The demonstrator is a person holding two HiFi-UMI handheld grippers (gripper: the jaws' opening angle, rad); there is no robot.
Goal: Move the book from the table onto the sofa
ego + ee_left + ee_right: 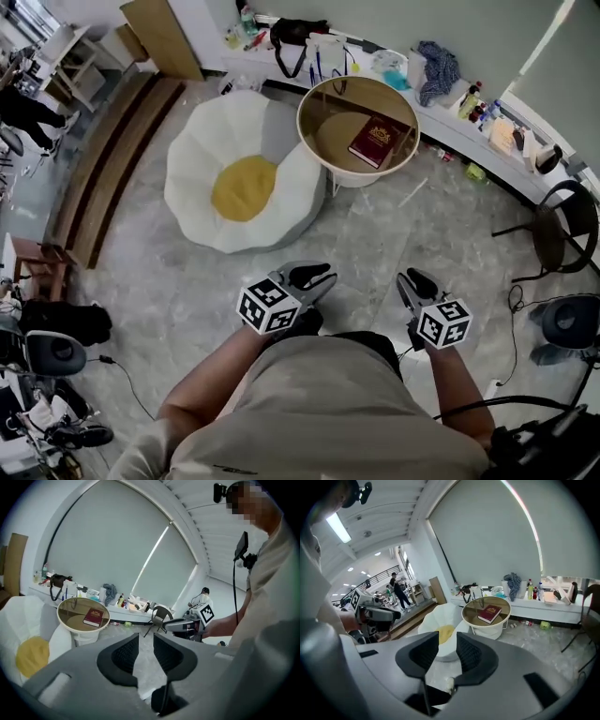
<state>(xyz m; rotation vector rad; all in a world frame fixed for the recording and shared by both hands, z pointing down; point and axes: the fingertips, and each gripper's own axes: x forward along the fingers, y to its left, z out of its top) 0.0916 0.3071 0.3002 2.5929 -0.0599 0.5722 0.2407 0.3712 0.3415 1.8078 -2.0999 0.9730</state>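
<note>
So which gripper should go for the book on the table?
Right, marginally: the right gripper lines up closer with the book; the left gripper is on the sofa side. Both open, empty.

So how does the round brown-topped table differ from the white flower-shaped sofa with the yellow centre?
The round cream-rimmed table has a glossy brown top; the white petal-shaped sofa is padded, with a yellow centre. The table bears a dark red book; the sofa bears nothing. The sofa spreads wider than the table. Both are round, side by side on the grey floor.
</note>
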